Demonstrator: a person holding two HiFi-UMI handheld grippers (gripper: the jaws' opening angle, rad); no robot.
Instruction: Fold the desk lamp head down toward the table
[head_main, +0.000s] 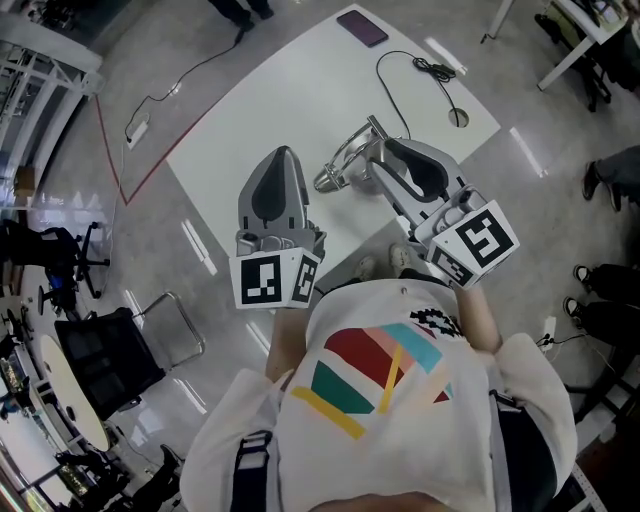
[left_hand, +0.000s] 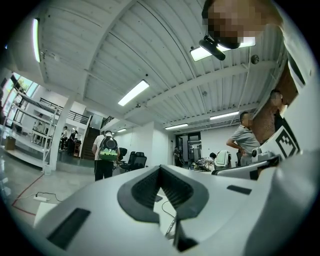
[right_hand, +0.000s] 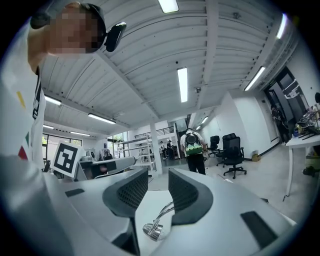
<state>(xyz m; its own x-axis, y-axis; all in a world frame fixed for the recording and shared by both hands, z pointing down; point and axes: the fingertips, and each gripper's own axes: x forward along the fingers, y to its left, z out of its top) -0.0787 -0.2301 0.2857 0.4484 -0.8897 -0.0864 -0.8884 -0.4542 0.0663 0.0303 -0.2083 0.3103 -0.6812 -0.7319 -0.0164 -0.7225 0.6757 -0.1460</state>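
Note:
A chrome desk lamp (head_main: 338, 172) stands on the white table (head_main: 260, 110), its thin curved arm running up to a small round head. In the right gripper view the lamp (right_hand: 156, 226) shows low between the jaws, beyond the pads and untouched. My right gripper (head_main: 378, 150) (right_hand: 157, 182) is open, just right of the lamp. My left gripper (head_main: 283, 153) (left_hand: 160, 169) hangs to the lamp's left, shut with nothing between its pads. A sliver of the lamp's arm (left_hand: 171, 227) shows below its closed jaws.
A purple flat device (head_main: 362, 27) lies at the table's far end, with a black cable (head_main: 415, 68) and a round cable hole (head_main: 458, 117) to its right. A black chair (head_main: 115, 350) stands on the floor at left. A person with a backpack (right_hand: 192, 150) stands further off.

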